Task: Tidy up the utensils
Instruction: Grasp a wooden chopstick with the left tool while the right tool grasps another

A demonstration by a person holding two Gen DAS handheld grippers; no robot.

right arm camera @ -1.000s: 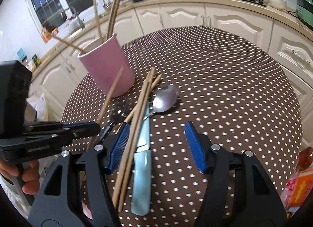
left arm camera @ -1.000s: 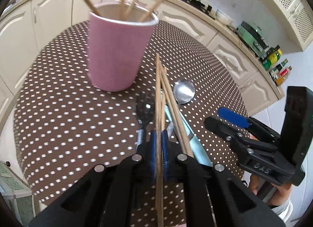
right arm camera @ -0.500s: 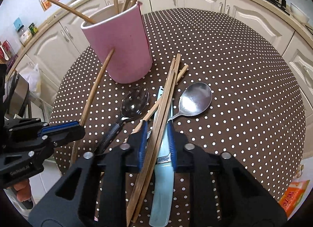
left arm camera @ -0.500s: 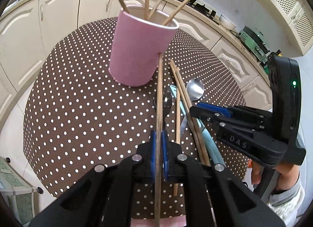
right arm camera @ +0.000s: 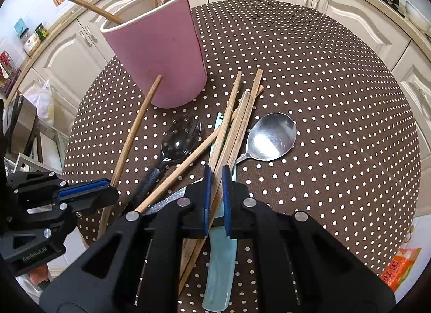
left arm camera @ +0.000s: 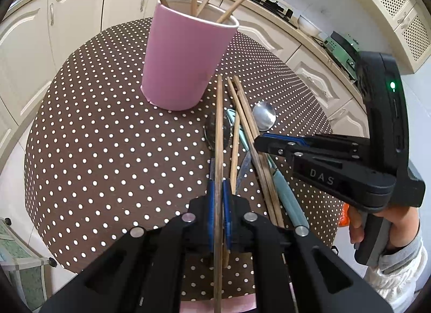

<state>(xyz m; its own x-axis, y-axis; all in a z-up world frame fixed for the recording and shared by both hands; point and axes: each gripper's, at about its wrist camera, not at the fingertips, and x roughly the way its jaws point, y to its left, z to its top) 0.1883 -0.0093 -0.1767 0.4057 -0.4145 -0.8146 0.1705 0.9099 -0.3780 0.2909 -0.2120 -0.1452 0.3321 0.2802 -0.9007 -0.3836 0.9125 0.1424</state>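
A pink cup (left arm camera: pixel 186 62) with several chopsticks in it stands on the dotted round table (left arm camera: pixel 107 137); it also shows in the right wrist view (right arm camera: pixel 159 54). My left gripper (left arm camera: pixel 218 189) is shut on one chopstick (left arm camera: pixel 219 124), held above the table and pointing toward the cup. My right gripper (right arm camera: pixel 216 178) is shut on a bundle of chopsticks (right arm camera: pixel 237 124) in the pile. A steel spoon (right arm camera: pixel 269 137), a dark-handled slotted spoon (right arm camera: pixel 180 137) and a light blue handled utensil (right arm camera: pixel 218 259) lie there too.
Cream kitchen cabinets (left arm camera: pixel 67 16) and a counter curve behind the table. An orange packet (right arm camera: pixel 398 264) lies low at the right, past the table edge. A stove (left arm camera: pixel 269 3) stands at the back.
My right gripper has moved in over the pile and shut on the chopstick bundle. My left gripper has lifted and drawn back with its chopstick.
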